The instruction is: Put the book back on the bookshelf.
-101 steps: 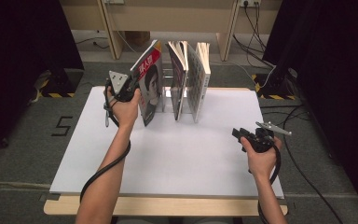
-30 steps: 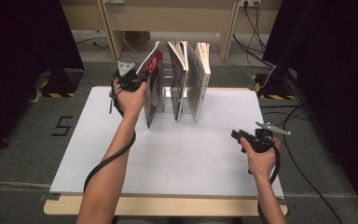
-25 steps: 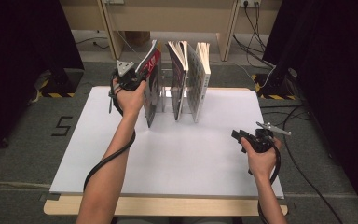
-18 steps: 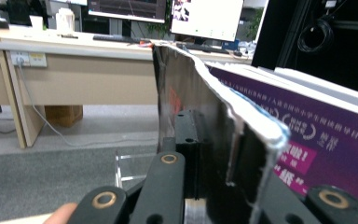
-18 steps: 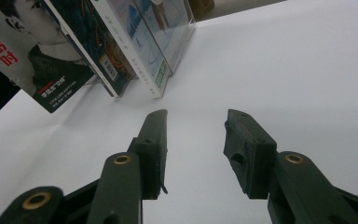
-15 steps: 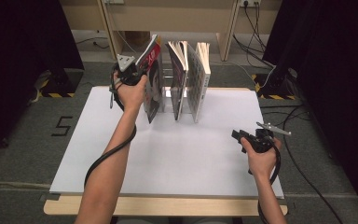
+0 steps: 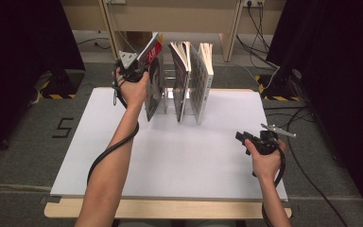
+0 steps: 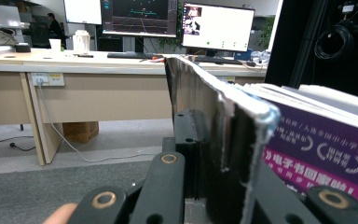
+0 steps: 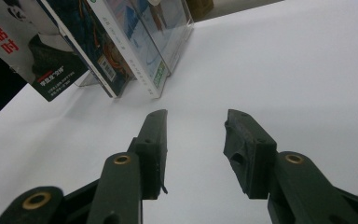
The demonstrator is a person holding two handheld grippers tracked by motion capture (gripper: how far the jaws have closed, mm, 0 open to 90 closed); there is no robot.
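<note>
Gripping the leftmost book [image 7: 153,80] by its top edge, the left gripper [image 7: 139,66] is clamping its jaws tight on the cover and pages, at the far left of the white table [image 7: 170,156]. The high view is showing the book leaning, its top tipping to the right and away, its lower end down at the clear rack [image 7: 169,97], with its long axis running steeply up from the table. Two more books [image 7: 194,80] are standing just to its right in the same rack, well apart from the right gripper [image 7: 246,140].

The left gripper view is giving what the high view cannot: the worn, pale edge of the gripped book [image 8: 223,121] squeezed between the black jaws, and a purple cover [image 8: 321,149] of the next book just beside it. Desks with monitors [image 8: 219,25] are showing far behind.

The right gripper view is looking low across the table [image 9: 284,70], its jaws standing apart with nothing between them, and is catching the books' lower corners [image 9: 121,70] and the rack's clear base.
</note>
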